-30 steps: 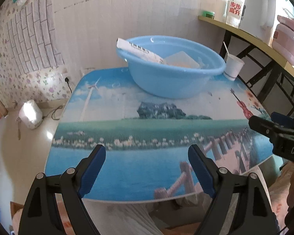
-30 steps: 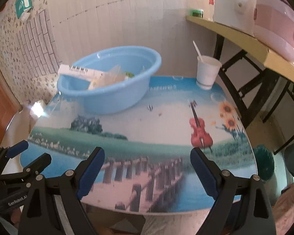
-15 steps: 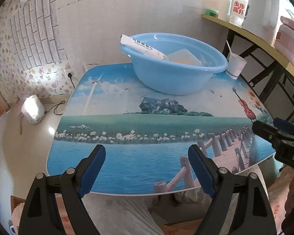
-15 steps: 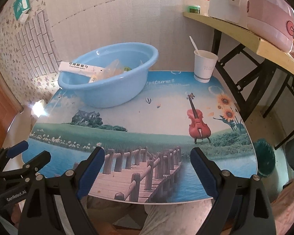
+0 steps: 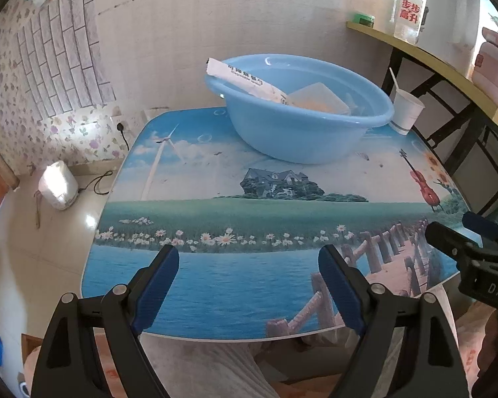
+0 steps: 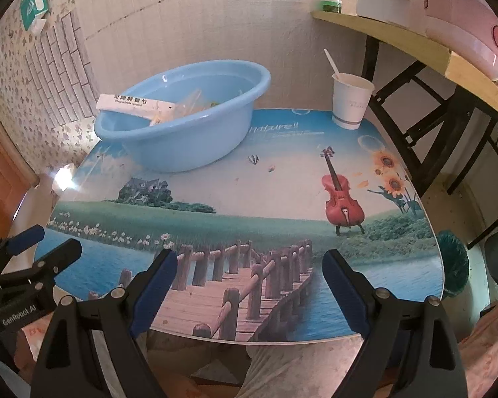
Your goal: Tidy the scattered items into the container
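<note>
Left claw (image 5: 249, 275): spread, holding nothing, at the desk's (image 5: 215, 275) near edge. Blue basin (image 5: 302, 126): toward the far edge, containing a white packet (image 5: 245, 79) and clear bags. Paper cup (image 6: 350, 101): far right corner. Right claw (image 6: 250, 280): spread, holding nothing, near edge.

"Nature" is printed on the table (image 6: 282, 128); "GenRobot.AI" on the left claw (image 6: 40, 245).

Blue basin (image 6: 182, 122) and paper cup (image 6: 351, 101) block the table's (image 6: 282, 199) far edge; near half open.
</note>
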The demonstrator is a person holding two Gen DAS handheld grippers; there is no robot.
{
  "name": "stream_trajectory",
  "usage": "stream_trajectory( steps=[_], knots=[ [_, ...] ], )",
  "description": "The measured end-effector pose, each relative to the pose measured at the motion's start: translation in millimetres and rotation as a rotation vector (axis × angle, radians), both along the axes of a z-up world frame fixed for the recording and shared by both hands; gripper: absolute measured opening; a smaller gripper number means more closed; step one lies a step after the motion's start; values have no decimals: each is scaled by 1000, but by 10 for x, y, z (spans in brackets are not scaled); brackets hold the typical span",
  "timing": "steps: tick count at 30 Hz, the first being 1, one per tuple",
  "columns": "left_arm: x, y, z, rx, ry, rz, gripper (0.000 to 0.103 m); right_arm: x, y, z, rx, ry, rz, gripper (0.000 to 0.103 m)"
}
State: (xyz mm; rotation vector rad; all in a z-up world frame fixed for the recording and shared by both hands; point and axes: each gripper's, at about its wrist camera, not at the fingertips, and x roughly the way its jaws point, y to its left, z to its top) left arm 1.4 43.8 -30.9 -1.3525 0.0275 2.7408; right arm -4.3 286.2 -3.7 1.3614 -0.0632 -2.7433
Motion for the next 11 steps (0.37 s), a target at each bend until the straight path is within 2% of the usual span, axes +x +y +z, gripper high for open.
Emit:
stream_trajectory(
  steps=[11],
  knots=[
    [-32,-1,-35,-26,-15,-1,86,-30,-44,-52,2,-12,-3,90]
  ],
)
